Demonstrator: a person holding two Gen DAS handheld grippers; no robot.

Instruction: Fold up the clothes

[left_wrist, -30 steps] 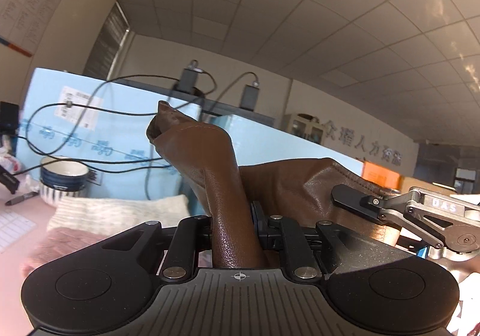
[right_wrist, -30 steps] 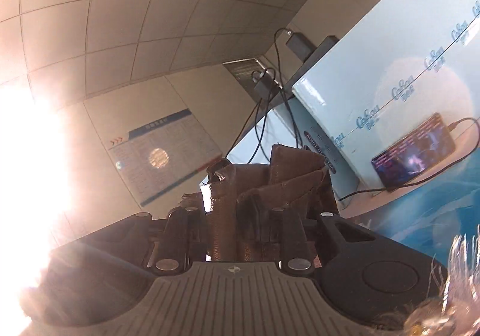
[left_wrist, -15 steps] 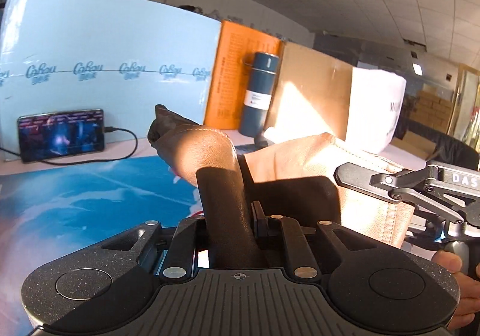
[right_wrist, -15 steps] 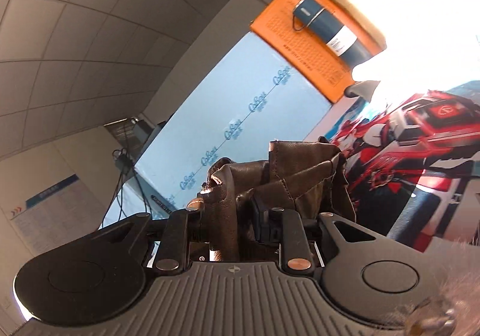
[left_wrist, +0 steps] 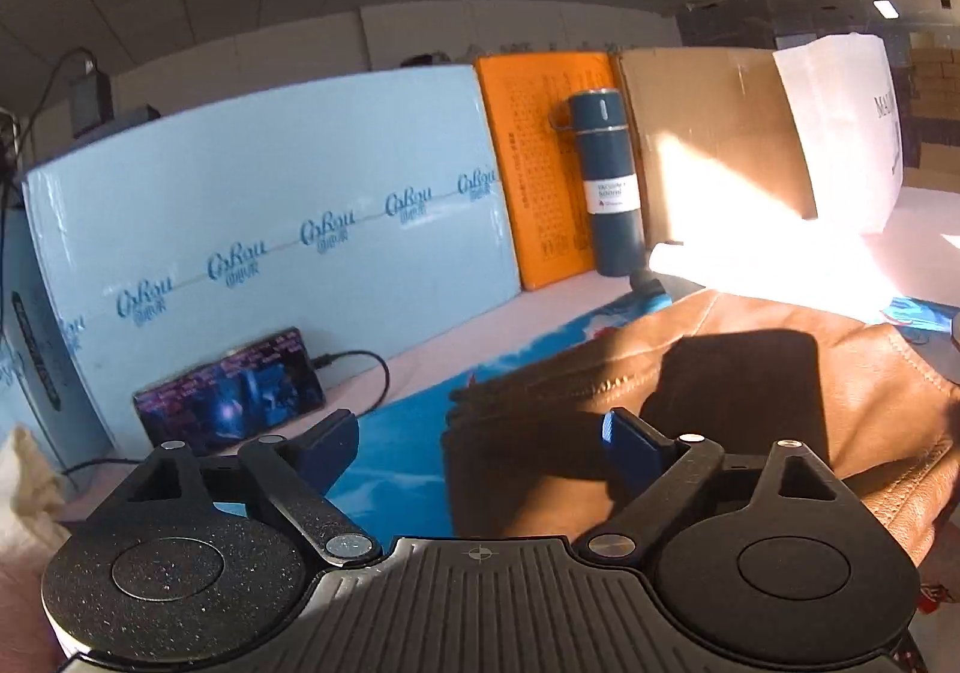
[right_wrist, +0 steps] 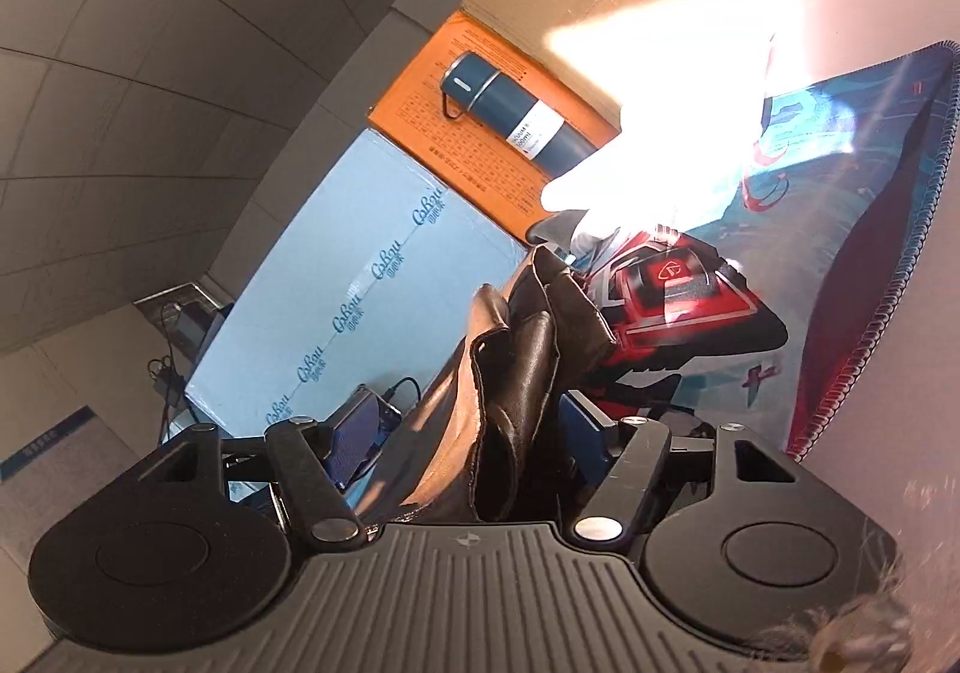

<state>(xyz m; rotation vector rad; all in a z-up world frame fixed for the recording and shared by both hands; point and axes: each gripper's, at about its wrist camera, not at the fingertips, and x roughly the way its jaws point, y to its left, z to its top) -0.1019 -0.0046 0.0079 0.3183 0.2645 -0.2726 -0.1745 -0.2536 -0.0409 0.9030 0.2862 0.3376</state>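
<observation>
The left gripper has just been opening and its jaws now stand wide, the brown leather garment lying loose at the lower right of the left wrist view on the printed mat covering the counter. The right gripper has likewise just been opening, and a bunched fold of the garment stands between its parted fingers, whose pads no longer press it. A blue flask stands upright against an orange board at the upper centre of the left wrist view.

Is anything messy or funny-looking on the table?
Nothing is spilled or broken. The brown leather garment lies rumpled on the printed mat, with a bunched flap sticking up inside the open right gripper.
</observation>
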